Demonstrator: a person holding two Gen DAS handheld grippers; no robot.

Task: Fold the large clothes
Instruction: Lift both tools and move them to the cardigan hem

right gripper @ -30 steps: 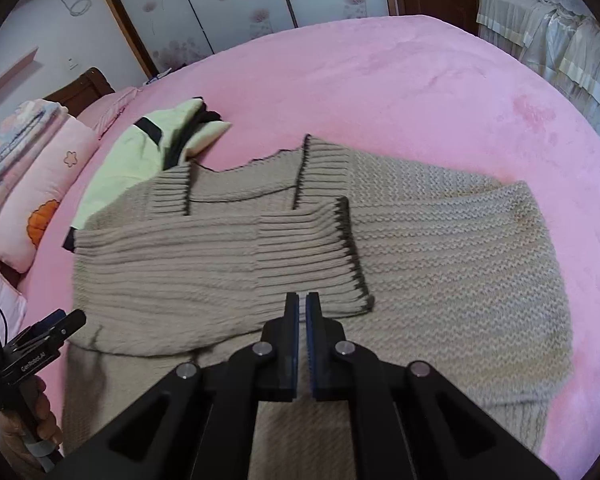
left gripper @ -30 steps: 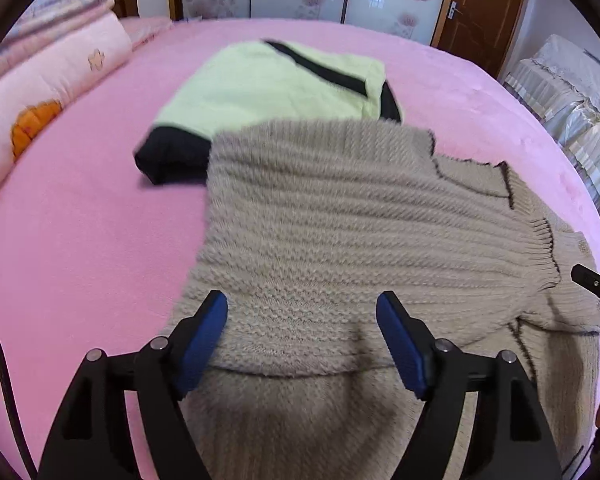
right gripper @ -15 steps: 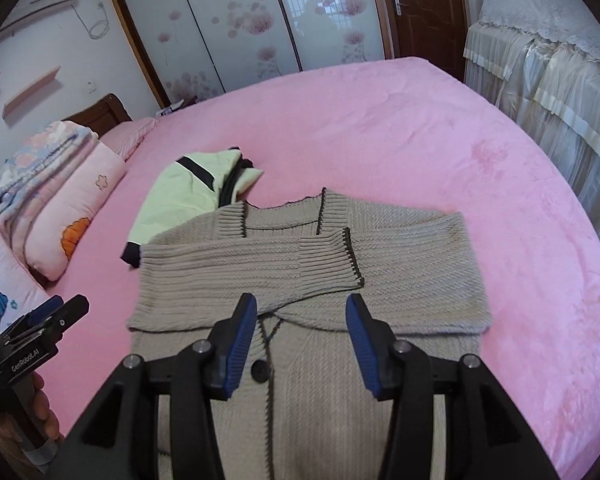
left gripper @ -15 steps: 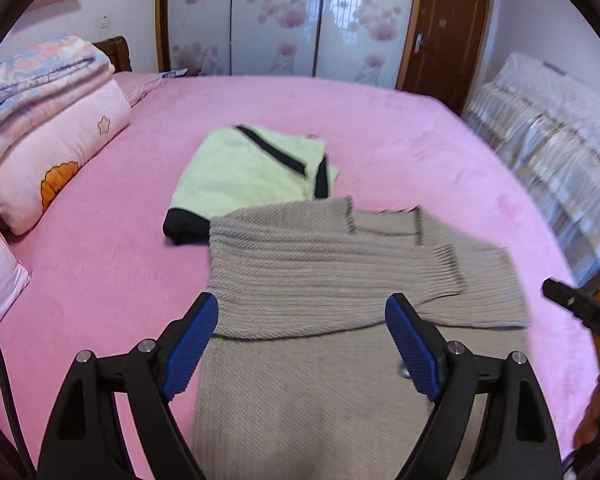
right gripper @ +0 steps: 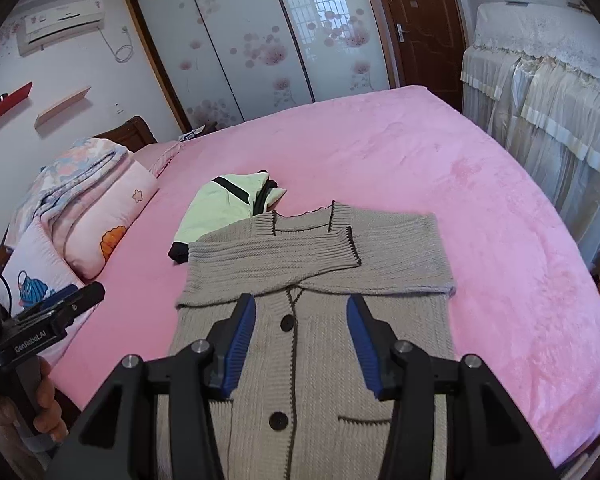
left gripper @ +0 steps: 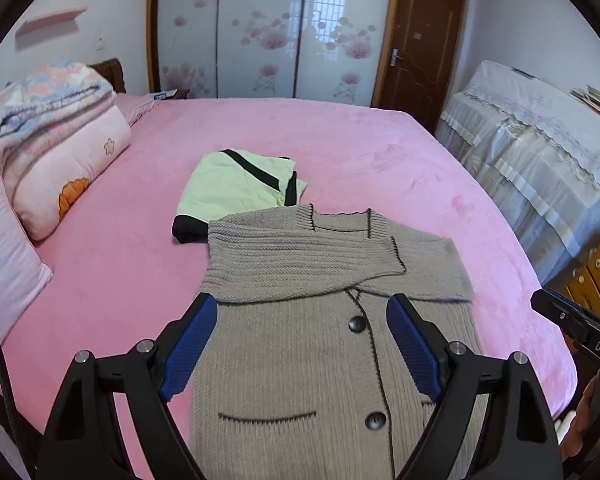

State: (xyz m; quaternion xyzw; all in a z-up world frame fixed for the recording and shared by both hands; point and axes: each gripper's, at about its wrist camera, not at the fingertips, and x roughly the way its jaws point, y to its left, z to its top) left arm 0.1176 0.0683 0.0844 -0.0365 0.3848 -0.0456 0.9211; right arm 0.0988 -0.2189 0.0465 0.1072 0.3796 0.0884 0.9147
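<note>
A beige knit cardigan lies flat on the pink bed, buttons up, both sleeves folded across its chest. It also shows in the right wrist view. My left gripper is open and empty, held above the cardigan's lower half. My right gripper is open and empty, also above the cardigan's middle. The right gripper's body shows at the right edge of the left wrist view; the left gripper's body shows at the left of the right wrist view.
A folded light-green garment with black trim lies just beyond the cardigan's left shoulder. Pillows and folded quilts are stacked at the bed's left. A covered piece of furniture stands right of the bed. Wardrobe doors are behind.
Both grippers have pulled back and up from the cardigan. The right gripper went from shut to open, letting the sleeve lie across the chest. The left stayed open.
</note>
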